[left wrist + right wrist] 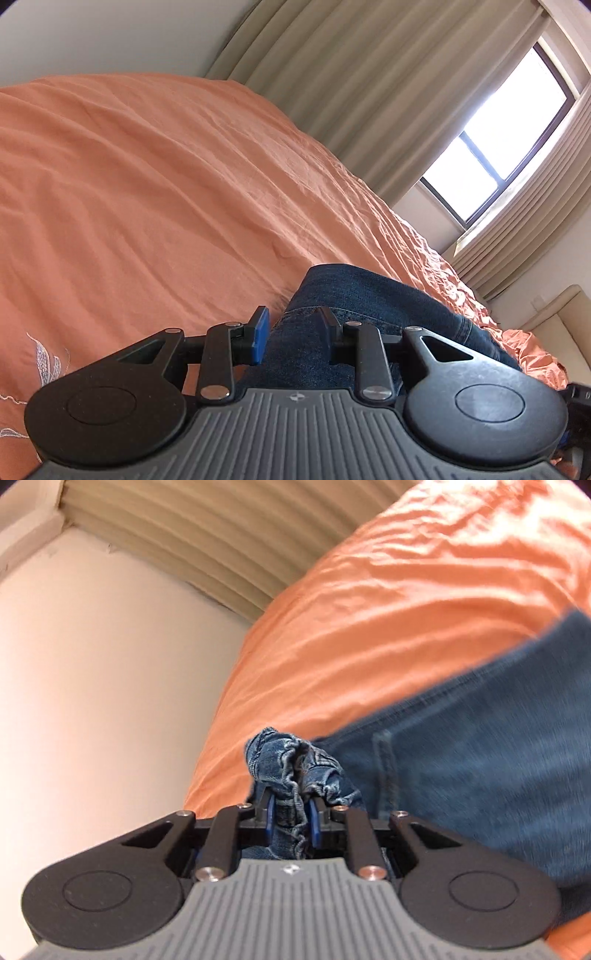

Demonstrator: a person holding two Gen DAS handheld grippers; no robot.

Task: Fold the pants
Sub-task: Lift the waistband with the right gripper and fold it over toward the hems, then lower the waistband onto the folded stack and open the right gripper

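Note:
The dark blue denim pants (373, 295) lie on the orange bedspread (147, 184). In the left wrist view my left gripper (293, 326) has a thick fold of the denim filling the gap between its blue pads, which press on it from both sides. In the right wrist view my right gripper (291, 812) is shut on a bunched, frayed edge of the pants (291, 764) that sticks up past the fingertips. The rest of the pants (480, 757) stretches away to the right, blurred. Part of the other gripper shows at the left wrist view's right edge.
The bedspread (406, 609) covers a wide bed with embroidery (44, 365) near its left corner. Beige curtains (369, 92) and a bright window (498, 140) stand behind the bed. A cream wall (92, 683) is beside the bed's edge.

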